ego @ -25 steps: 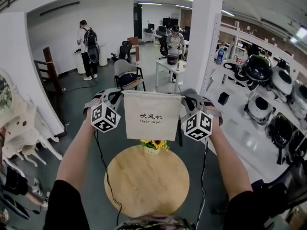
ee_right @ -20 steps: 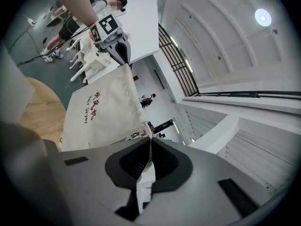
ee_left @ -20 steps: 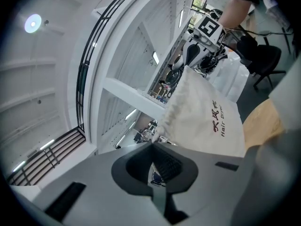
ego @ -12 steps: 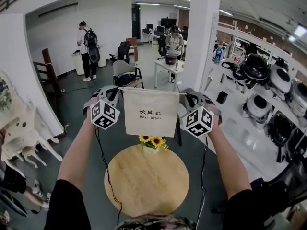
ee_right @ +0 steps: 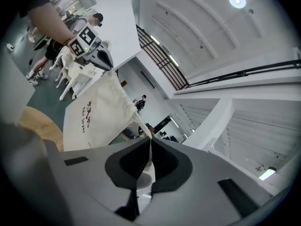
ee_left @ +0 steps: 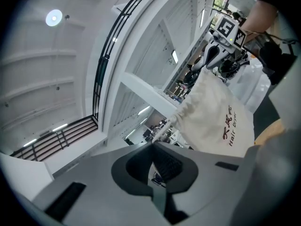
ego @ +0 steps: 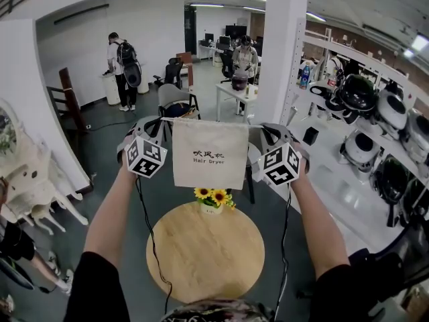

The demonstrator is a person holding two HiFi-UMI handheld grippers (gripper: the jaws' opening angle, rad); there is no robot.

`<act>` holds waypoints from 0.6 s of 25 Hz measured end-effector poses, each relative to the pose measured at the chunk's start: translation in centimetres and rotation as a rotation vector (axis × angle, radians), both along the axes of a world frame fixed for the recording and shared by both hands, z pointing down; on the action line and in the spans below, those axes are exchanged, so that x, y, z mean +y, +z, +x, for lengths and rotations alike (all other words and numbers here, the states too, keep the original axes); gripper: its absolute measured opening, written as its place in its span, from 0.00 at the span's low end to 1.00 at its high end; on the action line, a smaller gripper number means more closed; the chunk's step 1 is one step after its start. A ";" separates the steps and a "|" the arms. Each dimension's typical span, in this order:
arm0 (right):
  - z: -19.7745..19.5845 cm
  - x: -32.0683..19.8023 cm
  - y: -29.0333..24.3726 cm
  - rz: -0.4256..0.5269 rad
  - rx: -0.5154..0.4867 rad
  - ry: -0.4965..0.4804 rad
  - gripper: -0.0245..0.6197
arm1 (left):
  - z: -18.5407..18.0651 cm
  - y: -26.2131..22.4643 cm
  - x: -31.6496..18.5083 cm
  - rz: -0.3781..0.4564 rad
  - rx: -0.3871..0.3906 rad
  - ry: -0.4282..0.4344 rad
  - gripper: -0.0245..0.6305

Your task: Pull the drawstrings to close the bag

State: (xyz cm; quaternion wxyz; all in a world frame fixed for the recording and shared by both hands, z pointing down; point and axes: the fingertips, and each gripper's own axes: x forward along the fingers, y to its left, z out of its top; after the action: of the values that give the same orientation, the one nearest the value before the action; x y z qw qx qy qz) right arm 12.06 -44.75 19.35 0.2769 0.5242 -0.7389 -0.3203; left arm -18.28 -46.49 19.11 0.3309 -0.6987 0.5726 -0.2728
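Note:
A cream cloth drawstring bag (ego: 210, 154) printed "Hair Dryer" hangs in the air above a round wooden table (ego: 205, 251). My left gripper (ego: 159, 121) is shut on the left drawstring (ego: 167, 119) at the bag's top left. My right gripper (ego: 263, 127) is shut on the right drawstring (ego: 255, 125) at the top right. Both cords run taut and level from the bag's mouth. In the left gripper view the bag (ee_left: 214, 119) hangs past the closed jaws, its cord (ee_left: 162, 131) pinched at my left gripper (ee_left: 151, 144). The right gripper view shows the bag (ee_right: 96, 114) and cord (ee_right: 142, 126) entering my right gripper (ee_right: 150, 141).
A small vase of sunflowers (ego: 213, 198) stands on the table's far edge below the bag. A white pillar (ego: 285, 52) rises behind, shelves with helmets (ego: 362, 99) at the right. A chair (ego: 175, 109) and people (ego: 119, 62) stand further back. White chairs (ego: 30, 186) sit at the left.
Both grippers have moved slightly apart and upward, so more cord shows on each side of the bag. The bag's top edge looks a little narrower.

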 end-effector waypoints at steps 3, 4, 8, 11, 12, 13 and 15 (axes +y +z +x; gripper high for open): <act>0.3 -0.3 -0.3 -0.008 -0.044 0.000 0.04 | -0.3 -0.3 -0.2 0.003 0.030 -0.009 0.06; 0.4 -0.4 -0.4 -0.011 -0.054 0.001 0.04 | -0.3 -0.4 -0.3 0.003 0.034 -0.013 0.06; 1.0 -0.8 -0.5 -0.018 -0.088 0.007 0.04 | -0.6 -0.6 -0.5 0.013 0.032 -0.032 0.06; 1.0 -0.9 -0.6 -0.023 -0.114 0.008 0.04 | -1.4 -0.9 -0.5 0.024 0.039 -0.051 0.06; 1.0 -0.9 -0.6 -0.024 -0.122 0.008 0.04 | -1.7 -1.0 -0.5 0.029 0.039 -0.056 0.06; 1.1 -0.9 -0.7 -0.026 -0.131 0.007 0.04 | -1.8 -1.2 -0.5 0.033 0.039 -0.059 0.06; 1.4 -1.0 -0.9 -0.028 -0.150 0.008 0.04 | -1.9 -1.5 -0.5 0.038 0.049 -0.062 0.06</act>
State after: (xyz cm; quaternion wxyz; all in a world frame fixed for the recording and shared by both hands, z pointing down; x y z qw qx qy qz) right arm 13.46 -45.78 18.48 0.2293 0.5457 -0.7600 -0.2685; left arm -20.16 -46.98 17.63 0.3215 -0.6805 0.6071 -0.2549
